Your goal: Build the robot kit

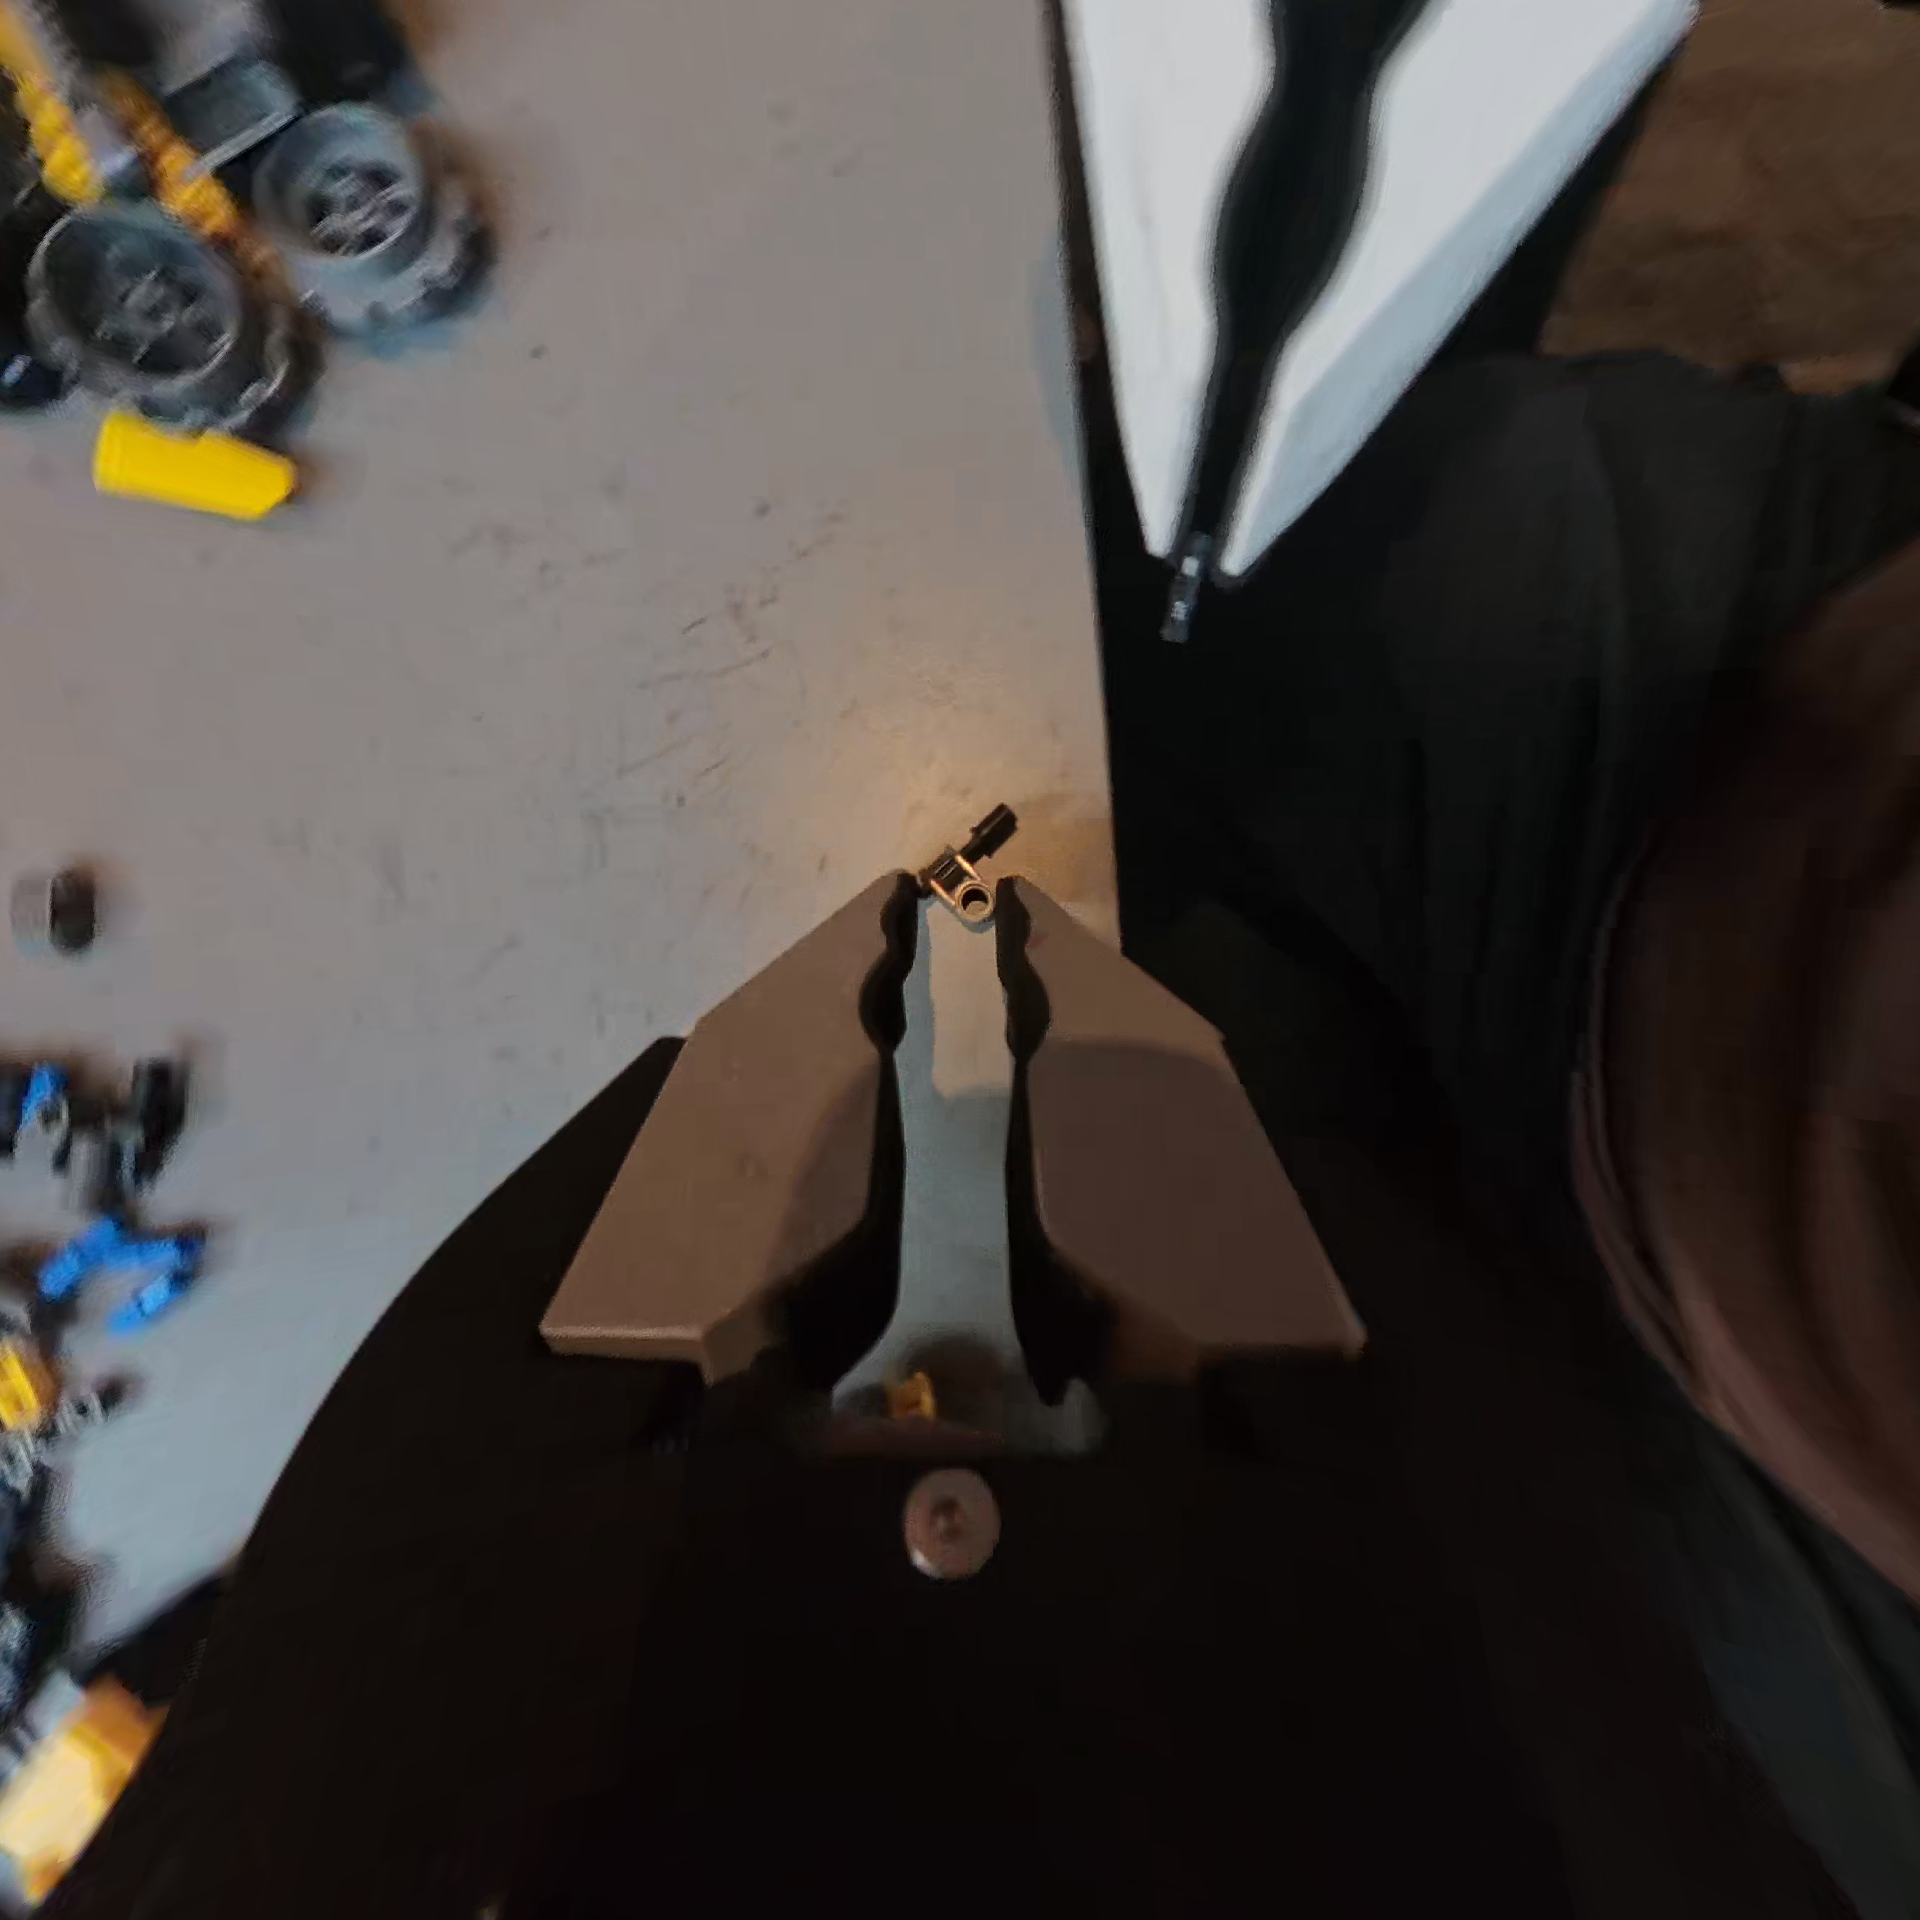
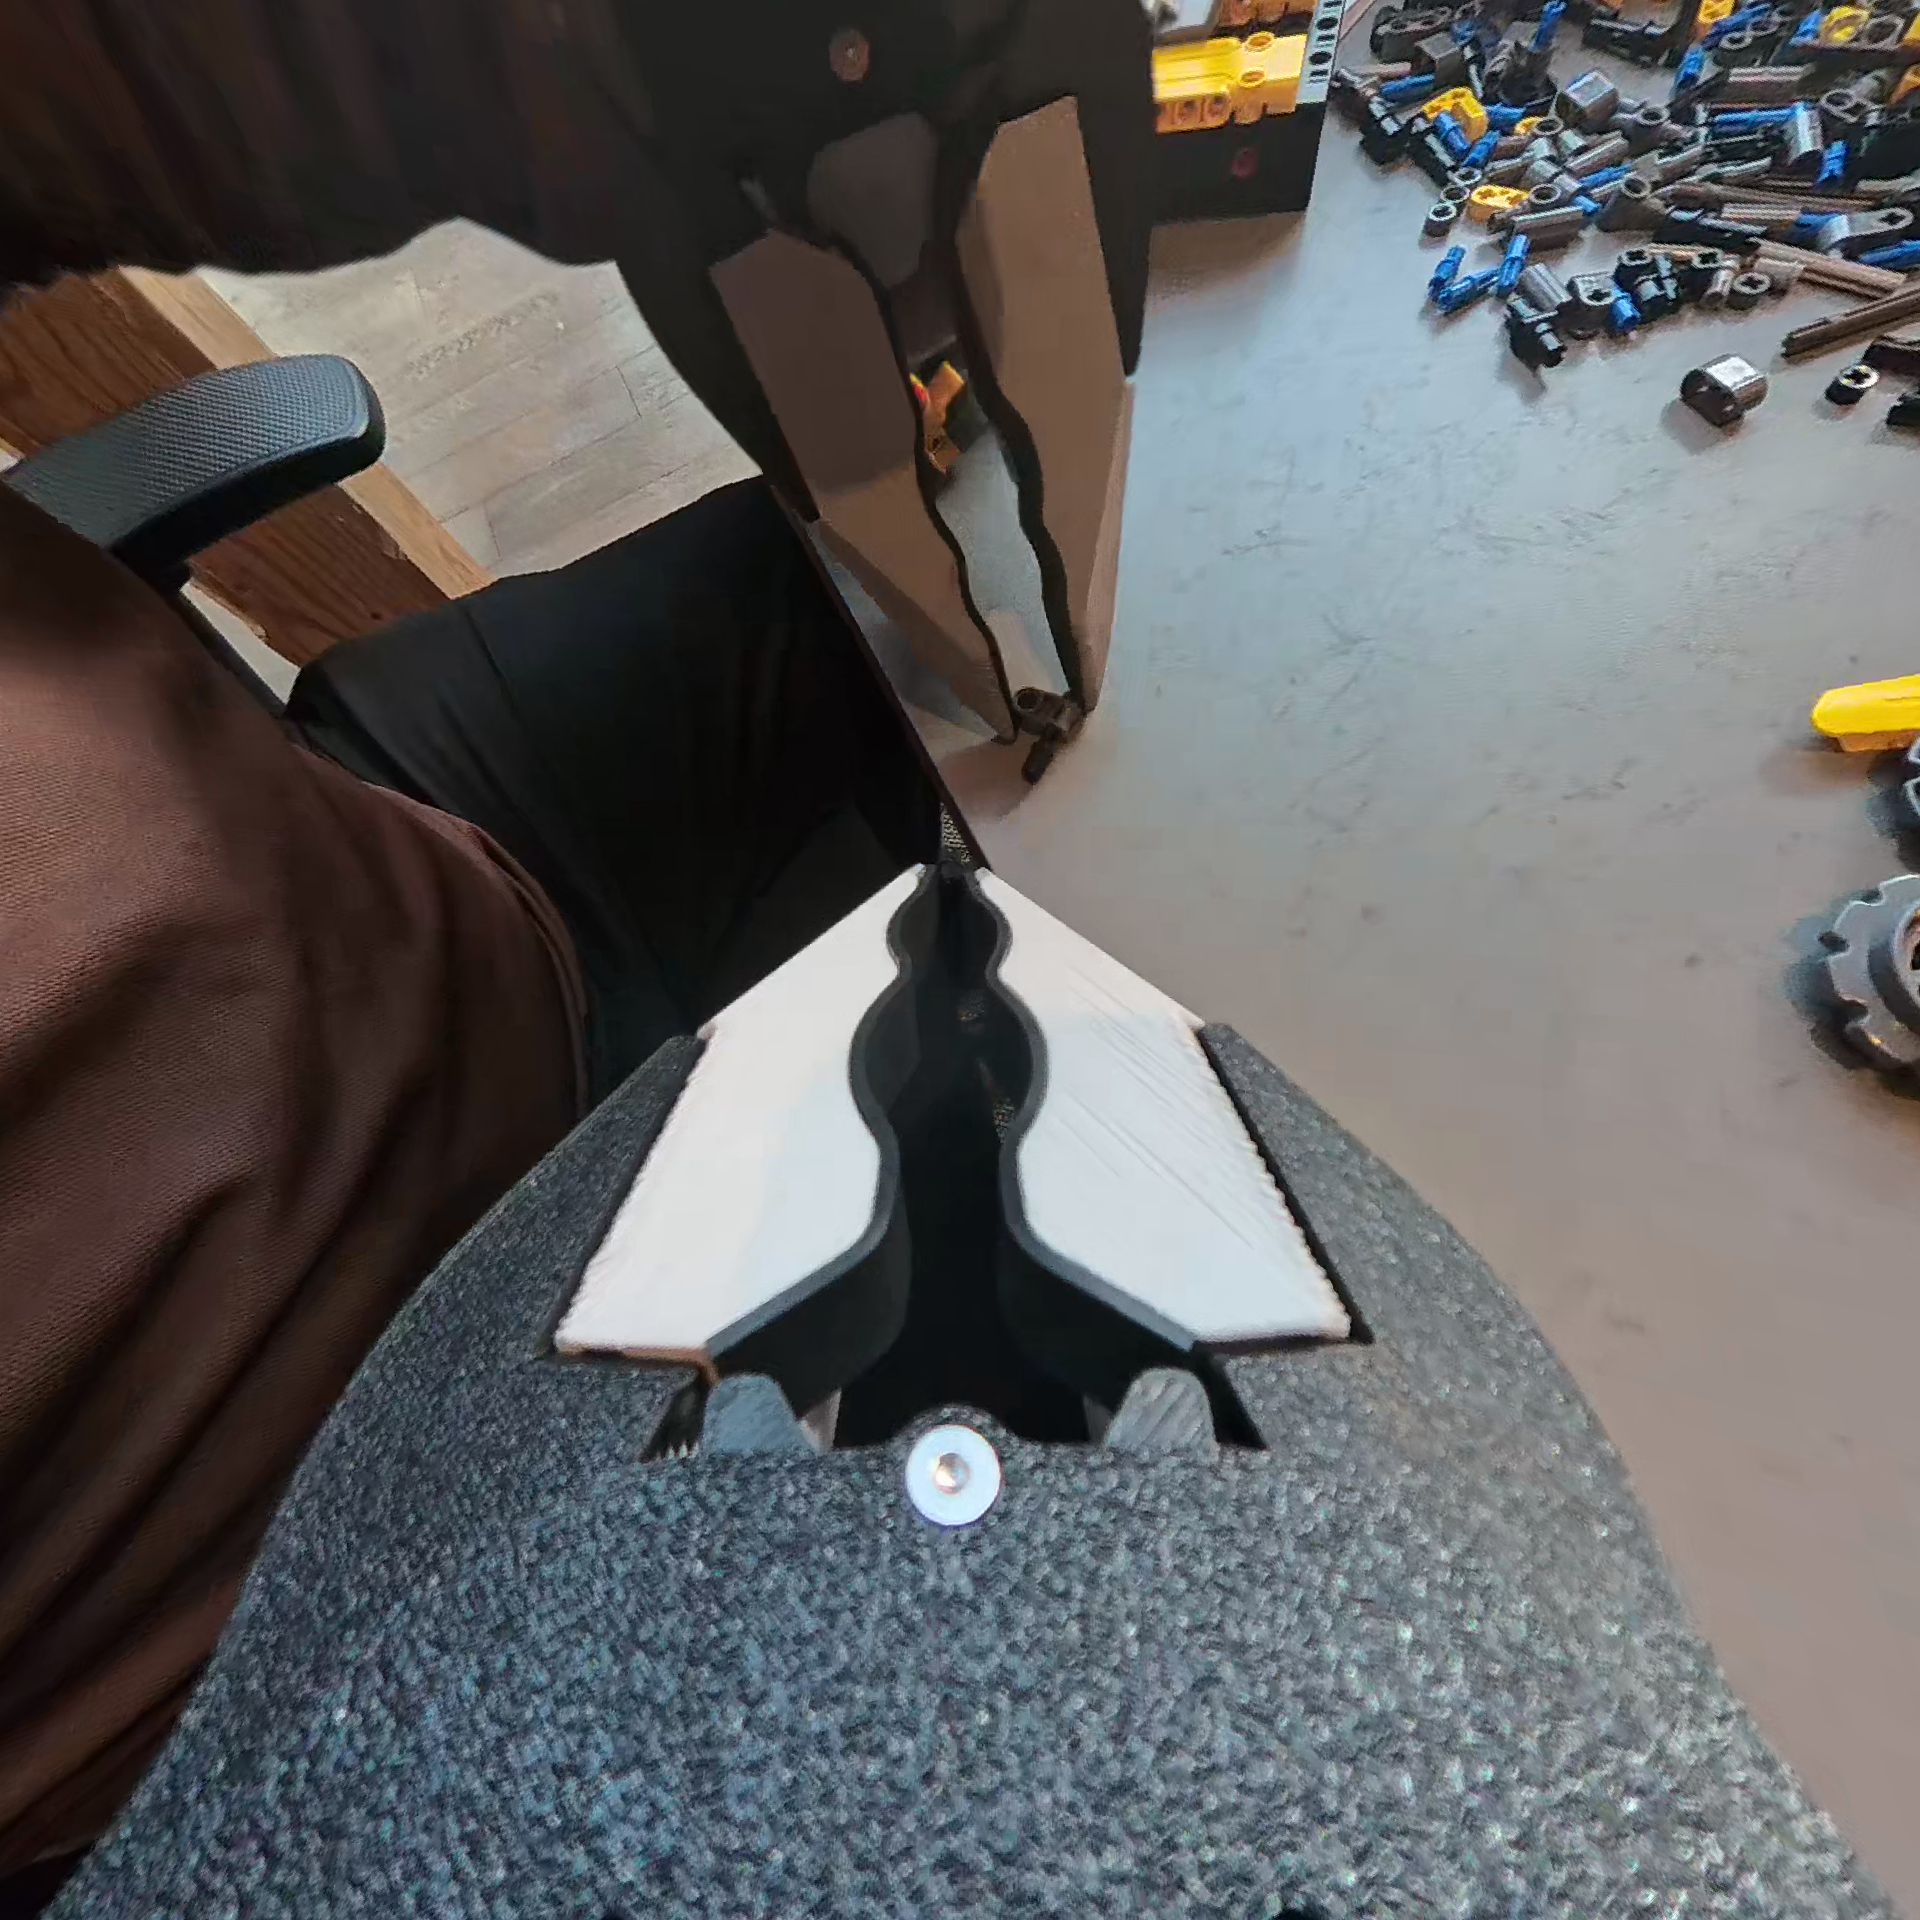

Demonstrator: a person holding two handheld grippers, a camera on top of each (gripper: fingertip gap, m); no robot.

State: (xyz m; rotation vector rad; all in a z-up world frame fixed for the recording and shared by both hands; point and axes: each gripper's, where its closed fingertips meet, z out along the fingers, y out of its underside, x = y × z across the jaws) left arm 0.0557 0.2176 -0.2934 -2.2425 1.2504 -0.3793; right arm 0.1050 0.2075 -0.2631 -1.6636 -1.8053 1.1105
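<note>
**A tiny piece held at the very tips**

The grey worktop [image 1: 623, 675] is wide and scratched. The left gripper [image 1: 961, 899] hangs low over it, close to the edge by the person's lap. Its brown fingers are squeezed in on a small grey connector [image 1: 974, 902]. Only the very tips hold it, so the hold looks thin. A hold like this likely needs a steady, even squeeze, because a piece this small could twist or pop out. Keeping the gripper low over the worktop looks wise too, since the edge is just beside it.

The right gripper [image 2: 951, 878] has white fingers. Its tips nearly meet and seem to pinch a small dark bit [image 1: 1184, 597]. It is too small to tell what it is. This gripper sits off the worktop's edge, in front of the person's dark clothes.

A big pile of loose pieces [image 2: 1662, 156] lies far off on the worktop. Two grey wheels [image 1: 353, 208] and a yellow piece [image 1: 192, 478] lie well apart from both grippers.

The connector is grey with a round hole through it. A short black pin [image 1: 995, 831] sticks out of it, past the fingertips.
</note>
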